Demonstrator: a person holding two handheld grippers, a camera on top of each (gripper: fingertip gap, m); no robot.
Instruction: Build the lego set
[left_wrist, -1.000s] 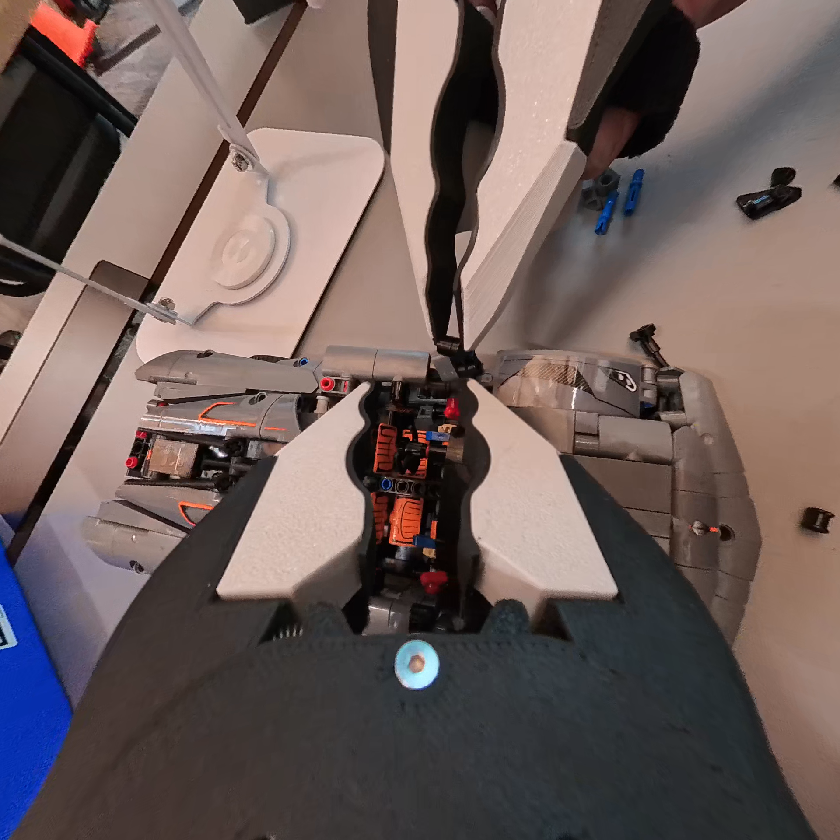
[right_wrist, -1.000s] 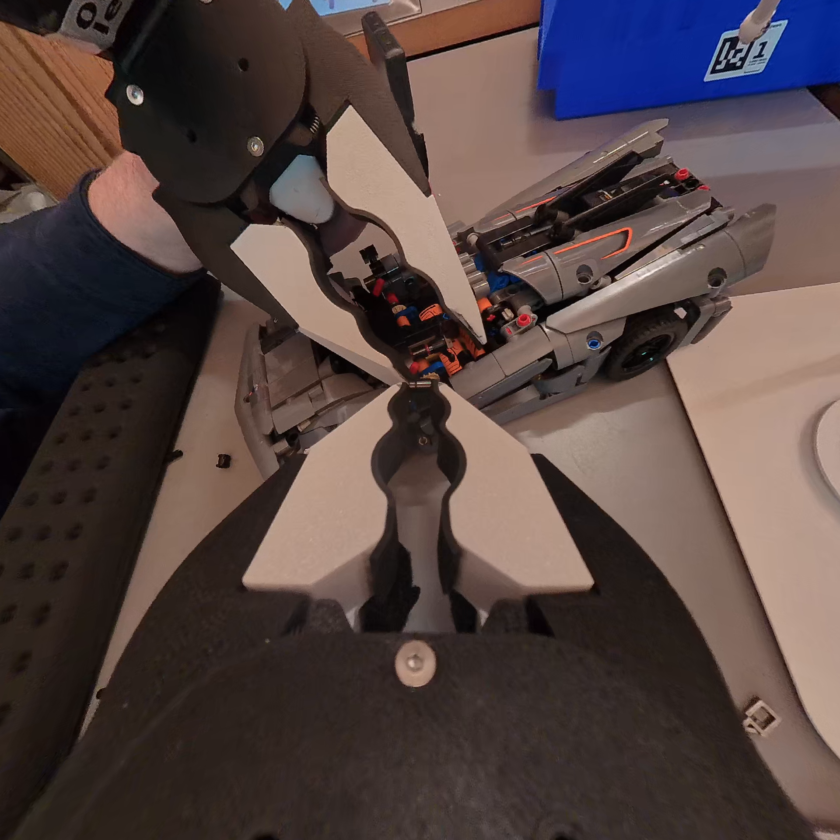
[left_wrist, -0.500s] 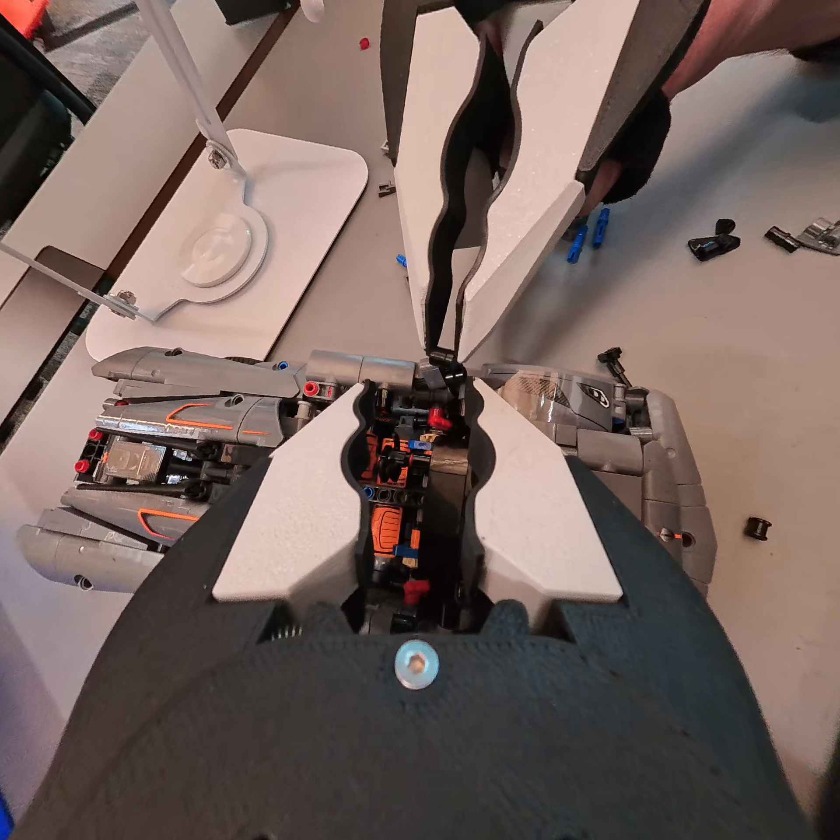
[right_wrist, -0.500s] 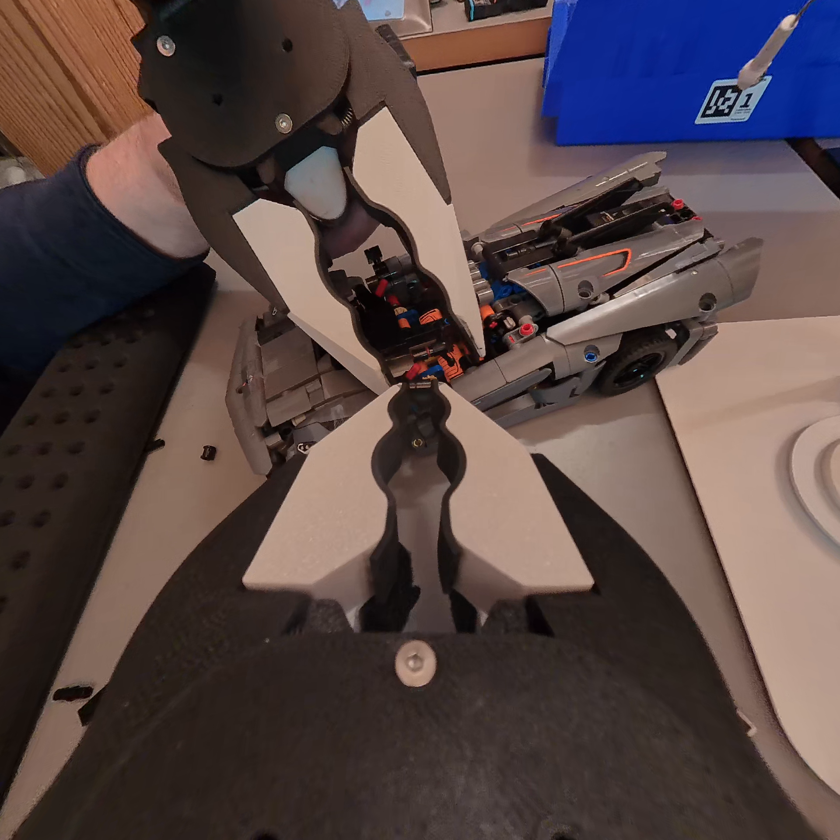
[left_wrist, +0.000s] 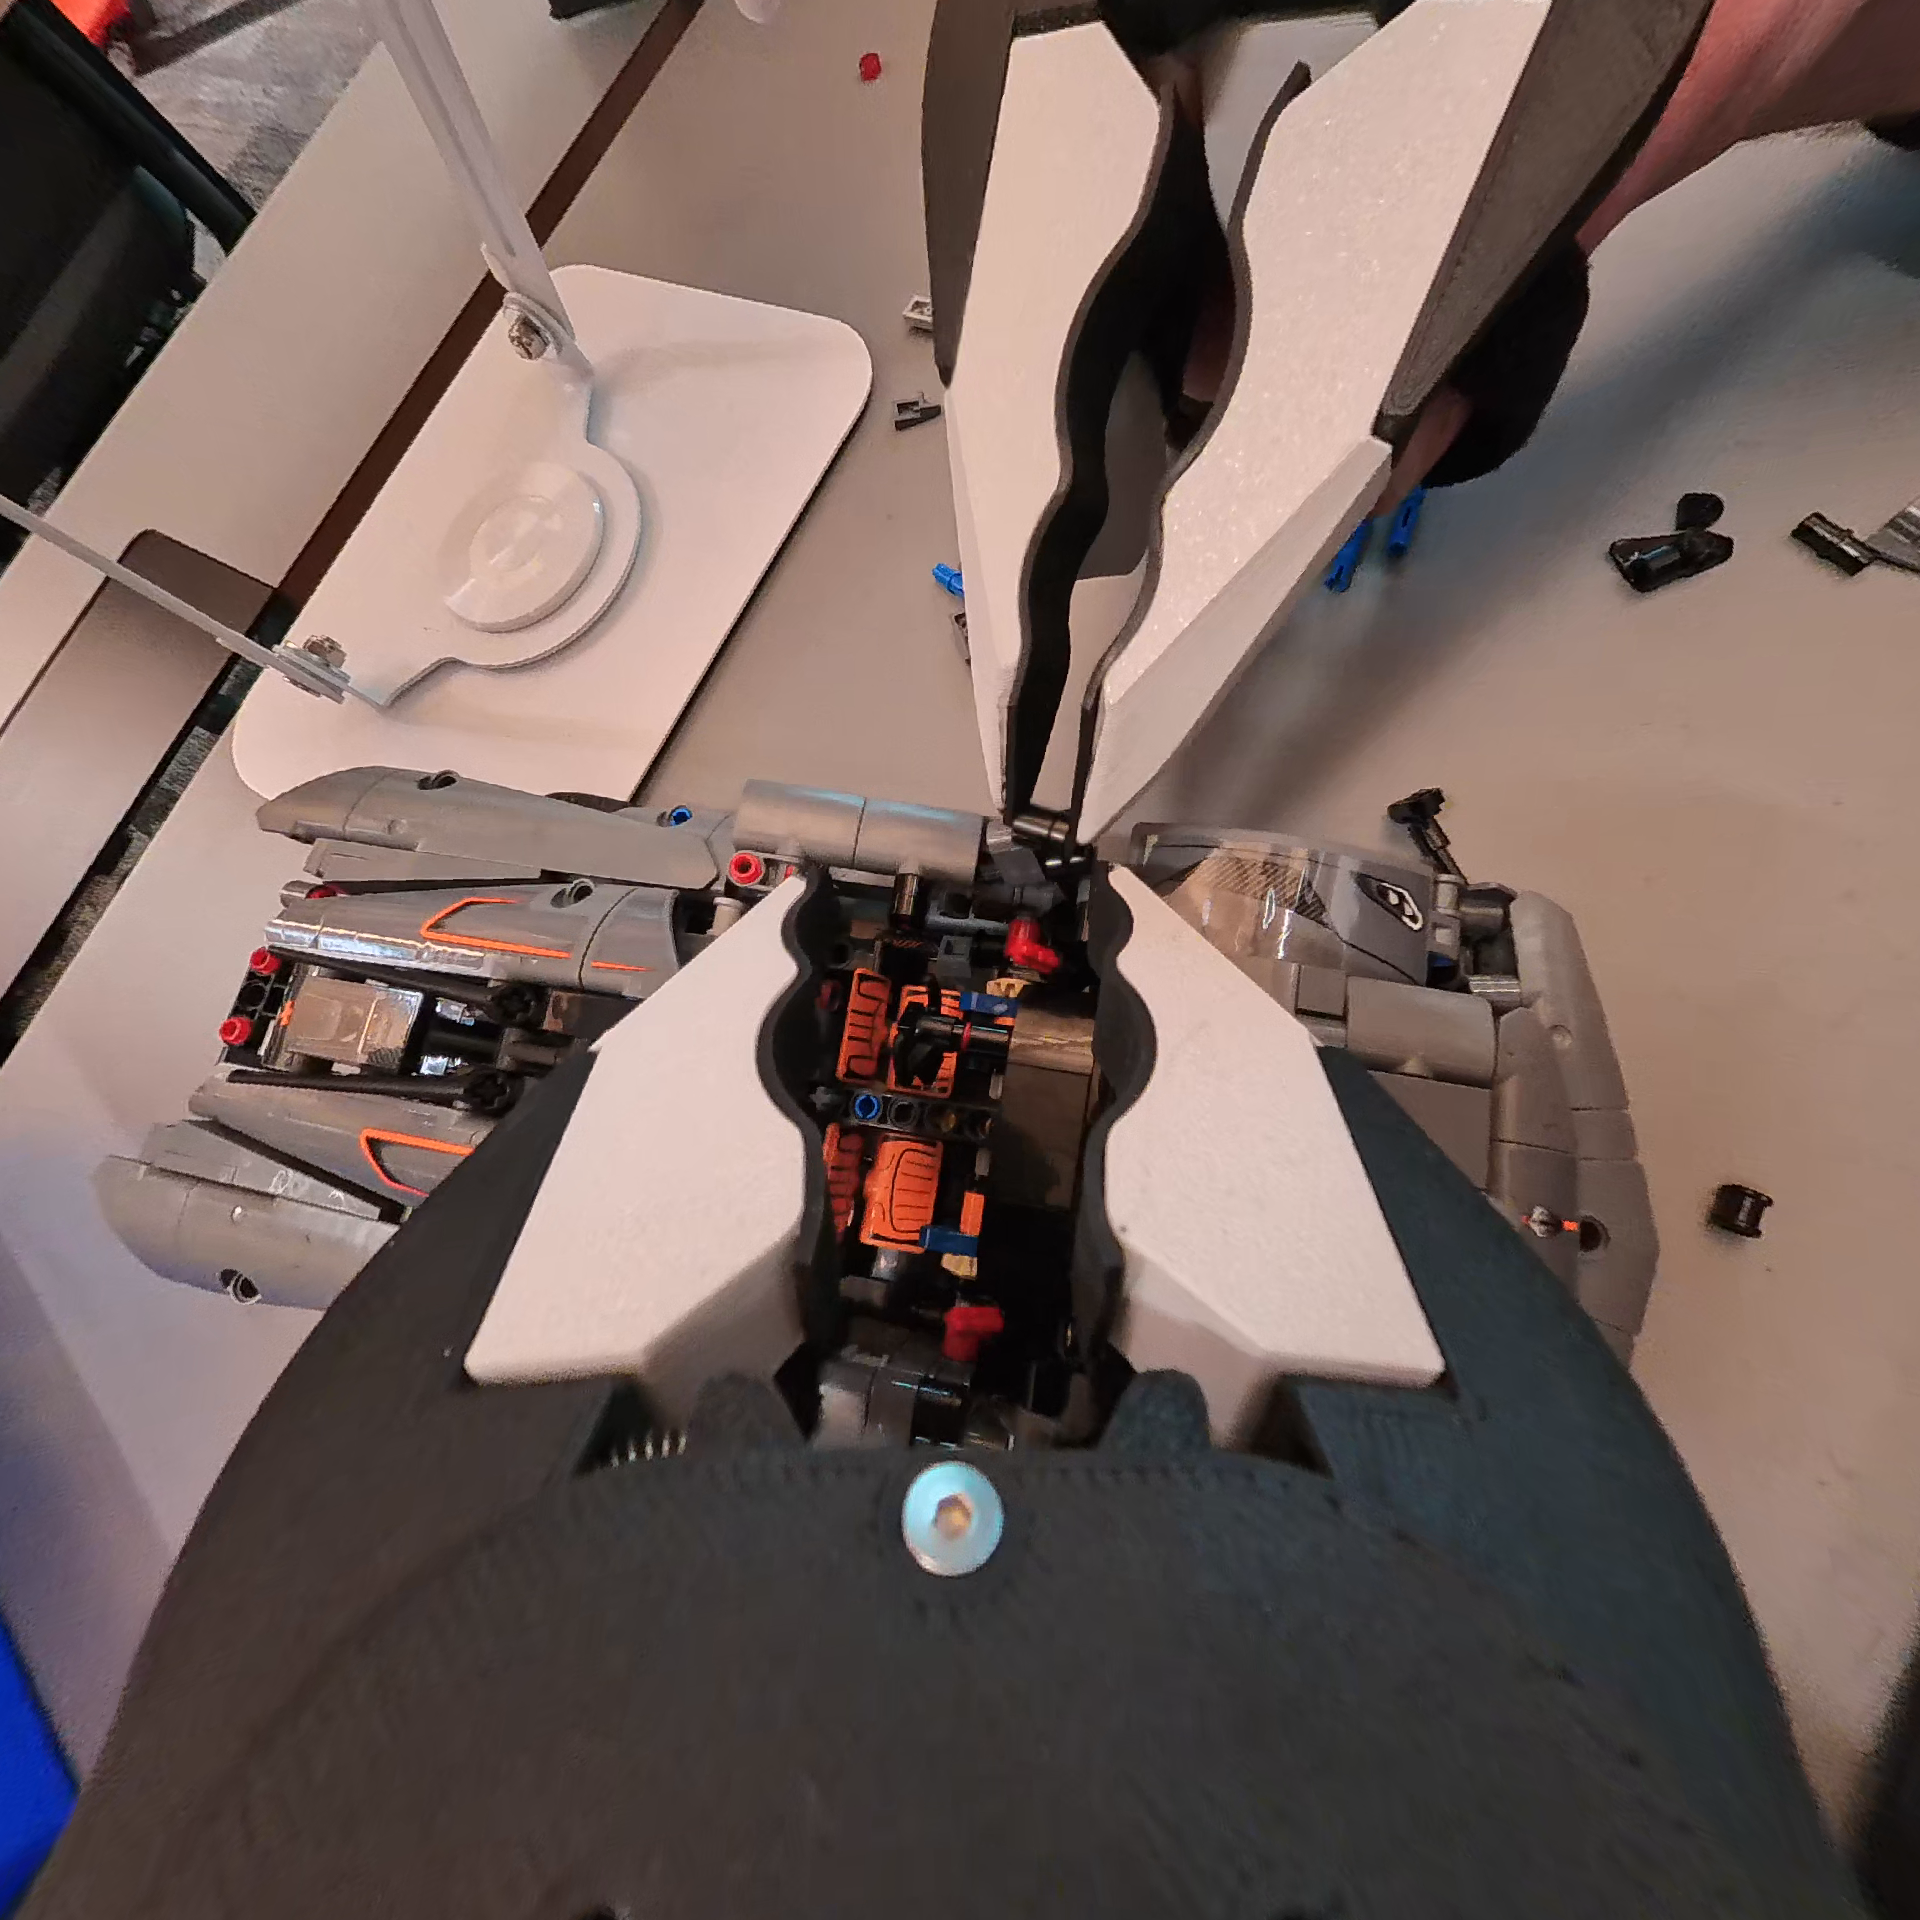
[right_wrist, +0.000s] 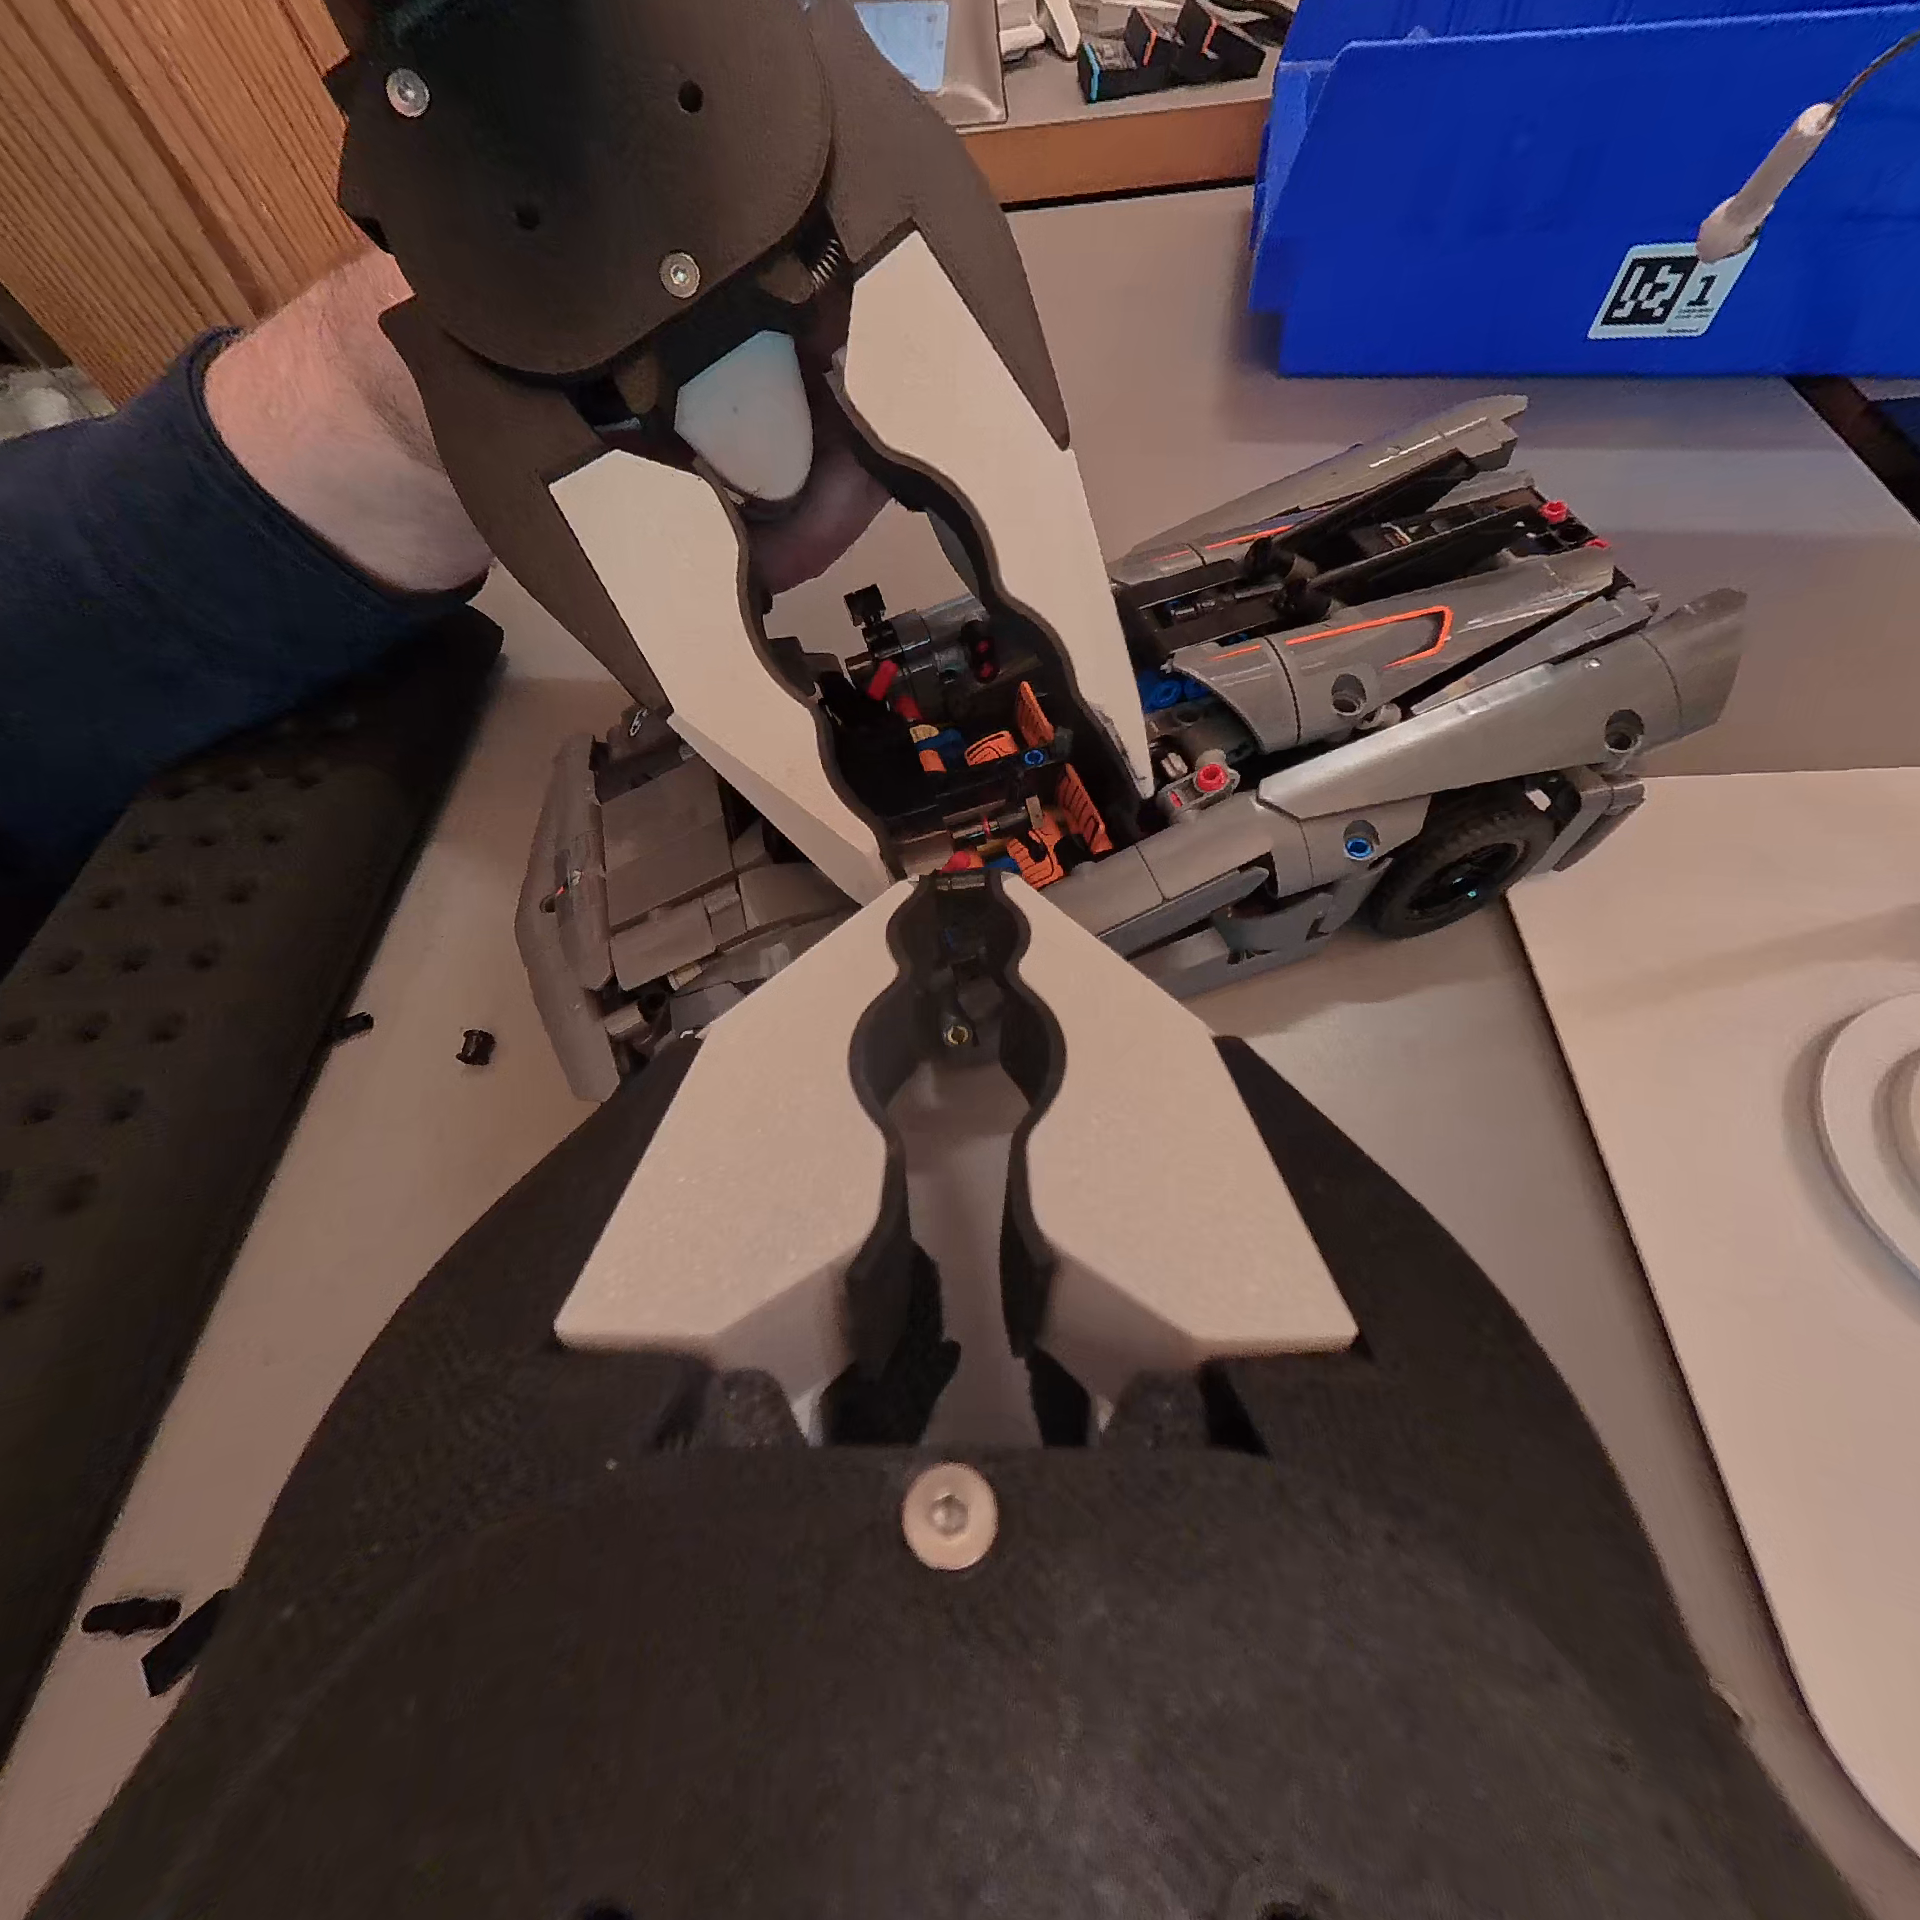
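Lego car (left_wrist: 1351, 997), grey with orange trim, lies across the middle of the tabletop (left_wrist: 1455, 727) and looks well advanced: nose panels, rear bodywork and at least one wheel are on, but the cockpit is still roofless, with orange seats and red and blue pins showing inside. The left gripper (left_wrist: 951, 904) hangs straight over that open middle with its jaws apart and nothing between them, straddling the cockpit rather than gripping it, as far as I can tell. The right gripper (right_wrist: 961, 883) has its jaws closed on a small black piece (left_wrist: 1049, 831), held right at the far edge of the cockpit beside a grey side panel; judging by this, the step in hand is seating that piece, with a fair number of parts still to go. Loose parts remain toward the far right of the tabletop: blue pins (left_wrist: 1371, 540), black connectors (left_wrist: 1668, 551) and a small black bush (left_wrist: 1737, 1210) just beside the nose. A white stand base (left_wrist: 644, 468) sits behind the car, a blue bin (right_wrist: 1558, 187) at the tabletop's edge, and a black perforated mat (right_wrist: 208, 935) by the nose. The left gripper crowds the spot, leaving little room at the insertion point.
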